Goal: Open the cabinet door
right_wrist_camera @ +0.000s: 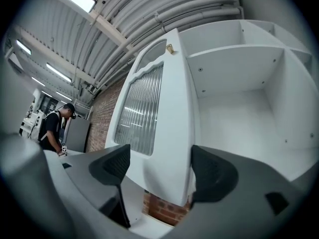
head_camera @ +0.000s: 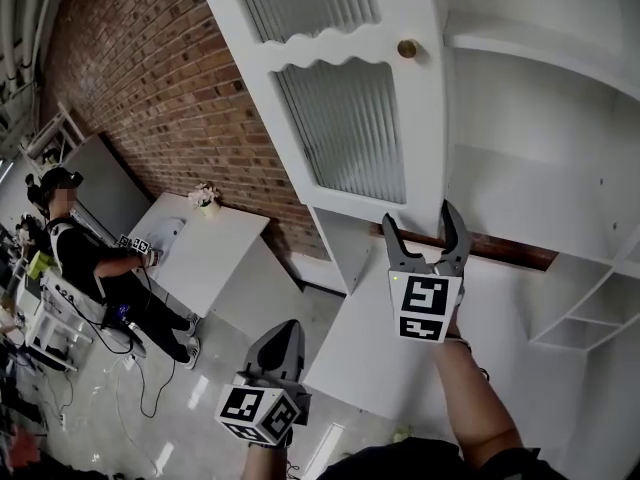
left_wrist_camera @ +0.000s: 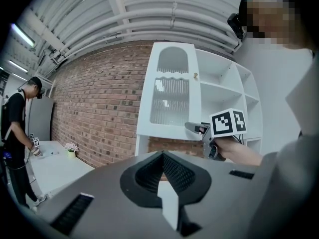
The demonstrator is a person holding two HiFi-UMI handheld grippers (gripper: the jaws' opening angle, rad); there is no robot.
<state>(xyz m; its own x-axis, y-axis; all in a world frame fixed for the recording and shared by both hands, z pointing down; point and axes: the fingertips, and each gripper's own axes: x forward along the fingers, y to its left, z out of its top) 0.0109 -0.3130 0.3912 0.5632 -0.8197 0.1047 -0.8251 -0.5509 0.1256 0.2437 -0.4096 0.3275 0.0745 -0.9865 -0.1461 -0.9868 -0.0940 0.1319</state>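
Observation:
The white cabinet door (head_camera: 340,118) with ribbed glass panes and a brass knob (head_camera: 407,48) stands swung out from the white cabinet (head_camera: 530,168), whose bare shelves show. My right gripper (head_camera: 418,215) is open just under the door's lower corner. In the right gripper view the door (right_wrist_camera: 164,113) has its lower edge between the spread pads of the right gripper (right_wrist_camera: 162,166), and neither pad presses on it. My left gripper (head_camera: 282,333) hangs lower and to the left, shut on nothing. The left gripper (left_wrist_camera: 162,176) faces the door (left_wrist_camera: 169,93) from a distance.
A brick wall (head_camera: 150,78) runs behind the cabinet. To the left a person (head_camera: 90,258) stands at a white table (head_camera: 215,248) with a small flower pot (head_camera: 205,198). Cables lie on the glossy floor (head_camera: 150,388). A white counter (head_camera: 370,338) lies below the cabinet.

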